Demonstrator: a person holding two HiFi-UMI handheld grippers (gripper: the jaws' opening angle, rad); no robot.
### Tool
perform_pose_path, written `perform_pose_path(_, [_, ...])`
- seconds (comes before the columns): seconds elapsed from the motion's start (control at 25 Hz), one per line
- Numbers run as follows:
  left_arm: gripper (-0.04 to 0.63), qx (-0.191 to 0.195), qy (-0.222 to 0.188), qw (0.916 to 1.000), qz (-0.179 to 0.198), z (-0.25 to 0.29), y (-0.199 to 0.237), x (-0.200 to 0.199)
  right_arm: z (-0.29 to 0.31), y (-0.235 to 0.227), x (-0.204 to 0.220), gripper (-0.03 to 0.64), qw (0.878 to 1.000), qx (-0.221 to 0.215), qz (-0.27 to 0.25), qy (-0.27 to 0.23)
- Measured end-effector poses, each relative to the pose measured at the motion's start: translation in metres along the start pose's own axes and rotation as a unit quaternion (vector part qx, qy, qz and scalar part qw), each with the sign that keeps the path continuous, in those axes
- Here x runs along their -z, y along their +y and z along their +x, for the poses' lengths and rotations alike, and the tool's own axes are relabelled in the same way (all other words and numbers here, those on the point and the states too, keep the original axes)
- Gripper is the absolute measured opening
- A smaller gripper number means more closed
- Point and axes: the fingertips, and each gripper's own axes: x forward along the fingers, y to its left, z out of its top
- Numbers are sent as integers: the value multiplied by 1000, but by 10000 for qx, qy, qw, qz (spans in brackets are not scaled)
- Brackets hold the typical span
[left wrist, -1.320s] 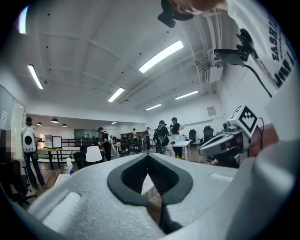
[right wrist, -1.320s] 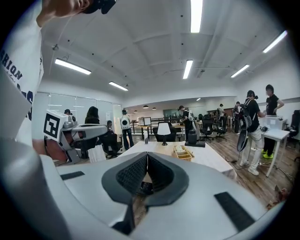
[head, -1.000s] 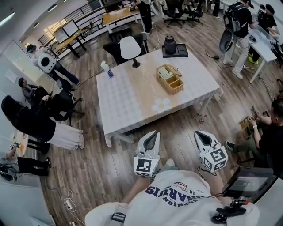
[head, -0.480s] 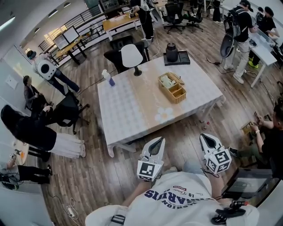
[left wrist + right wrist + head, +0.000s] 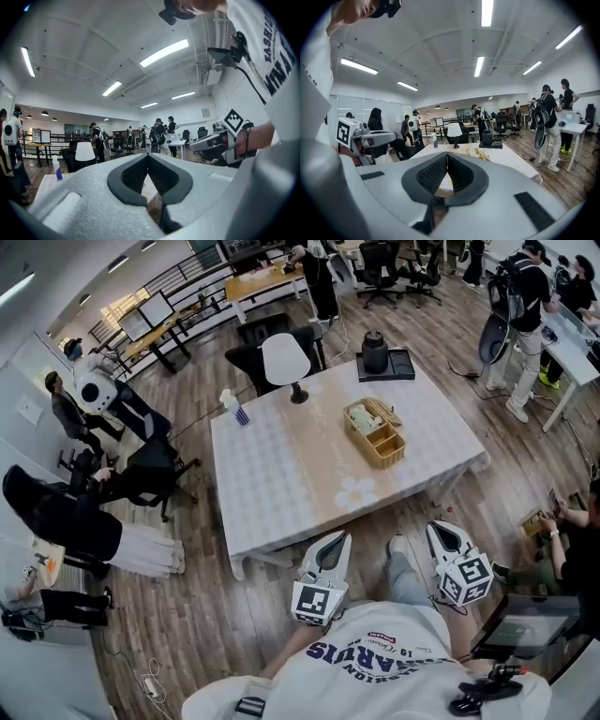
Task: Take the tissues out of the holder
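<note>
A wooden holder point(image 5: 386, 444) with compartments stands on the right half of the table point(image 5: 272, 474); white tissues point(image 5: 362, 416) lie in its far end. The holder point(image 5: 476, 153) also shows low and far in the right gripper view. Both grippers hang close to my body, short of the table's near edge and well away from the holder. My left gripper point(image 5: 338, 537) is shut, its tips meeting with nothing between them point(image 5: 148, 157). My right gripper point(image 5: 439, 527) is shut and empty too point(image 5: 447, 155).
On the table are a white lamp point(image 5: 286, 360), a spray bottle point(image 5: 237, 412), a black jug on a tray point(image 5: 377, 351) and a white flower-shaped mat point(image 5: 356, 490). Chairs stand beyond the far edge. Several people stand or sit around the room.
The table sits lower and closer in the head view, so I have come nearer to it. Both grippers stay shut and low by my body.
</note>
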Motion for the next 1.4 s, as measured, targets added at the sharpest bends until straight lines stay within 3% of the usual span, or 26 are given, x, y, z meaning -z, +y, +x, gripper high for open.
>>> perform_pose_path(0.76, [5,-519,245,9983,-99,161,83,-10,165,-108,-53,9,9966,-793,-50,239])
perform_pose_path(1.16, [5,-1386,476,9889,-254,222,131,-15,255,-159,-87,9,9885,-1458,-306,259])
perform_pose_path(1.4, [5,-1805,664,9805,-412,240,144,-1,297,-174,-81,8,9809,-1868,-440,326])
